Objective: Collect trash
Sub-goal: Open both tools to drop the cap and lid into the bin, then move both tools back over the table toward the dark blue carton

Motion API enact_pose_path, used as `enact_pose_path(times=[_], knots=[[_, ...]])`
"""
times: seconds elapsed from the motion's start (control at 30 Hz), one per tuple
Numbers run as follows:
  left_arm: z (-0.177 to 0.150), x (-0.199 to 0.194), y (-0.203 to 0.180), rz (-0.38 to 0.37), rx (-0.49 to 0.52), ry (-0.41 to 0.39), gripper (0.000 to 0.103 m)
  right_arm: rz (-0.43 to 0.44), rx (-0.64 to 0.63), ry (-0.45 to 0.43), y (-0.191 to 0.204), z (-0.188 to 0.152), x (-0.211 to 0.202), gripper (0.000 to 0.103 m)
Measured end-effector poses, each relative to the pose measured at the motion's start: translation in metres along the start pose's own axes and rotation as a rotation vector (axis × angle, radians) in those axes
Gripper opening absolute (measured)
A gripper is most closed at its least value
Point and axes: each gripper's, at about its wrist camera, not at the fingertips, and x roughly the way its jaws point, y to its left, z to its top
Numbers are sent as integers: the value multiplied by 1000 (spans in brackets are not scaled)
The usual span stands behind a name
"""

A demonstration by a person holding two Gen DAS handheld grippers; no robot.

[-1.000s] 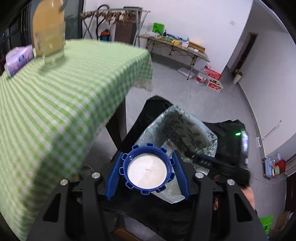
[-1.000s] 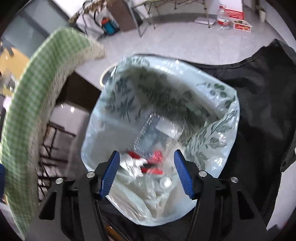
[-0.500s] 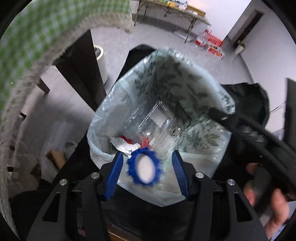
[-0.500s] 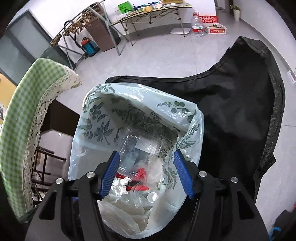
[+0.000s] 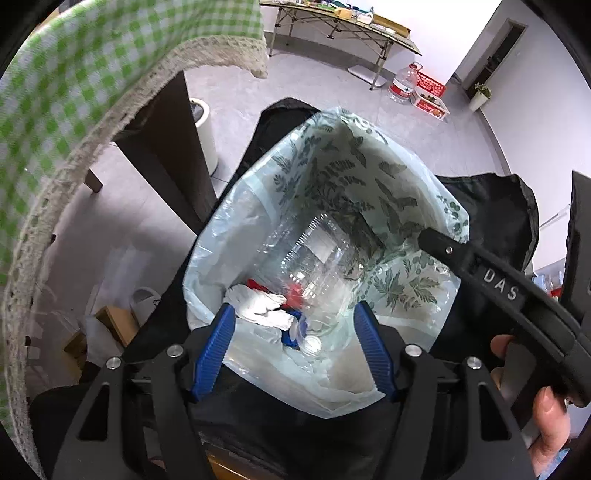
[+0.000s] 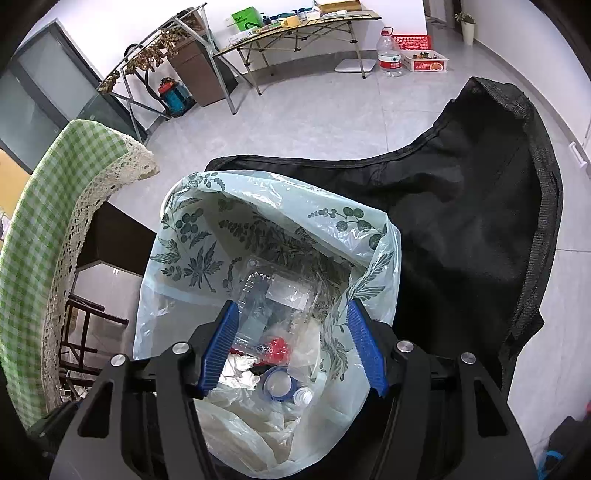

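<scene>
Blue lid (image 6: 277, 384) lies among wrappers inside the leaf-printed trash bag (image 5: 354, 177), low in the frame, below the left gripper (image 5: 295, 343), whose jaws have just been opening, empty. Right gripper (image 6: 291, 347) hovers released above it.

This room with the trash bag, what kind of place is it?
Probably a home's dining or living room: a checked tablecloth on a table, a folding table with household things, and a big water jug on the tiled floor.
</scene>
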Motion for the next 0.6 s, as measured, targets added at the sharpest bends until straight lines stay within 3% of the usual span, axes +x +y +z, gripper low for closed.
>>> enact_pose_path(times=[0.13,0.3,0.6], knots=[[1,-8,5,18,-13,-27,76,-5,-4,9,0,-1,2,60],[3,-24,7,45,16,-65,79,-11,-32,5,4,-2,3,60],[16,-73,19,137,40,-229,86,-48,-86,-60,18,-5,-12,60]])
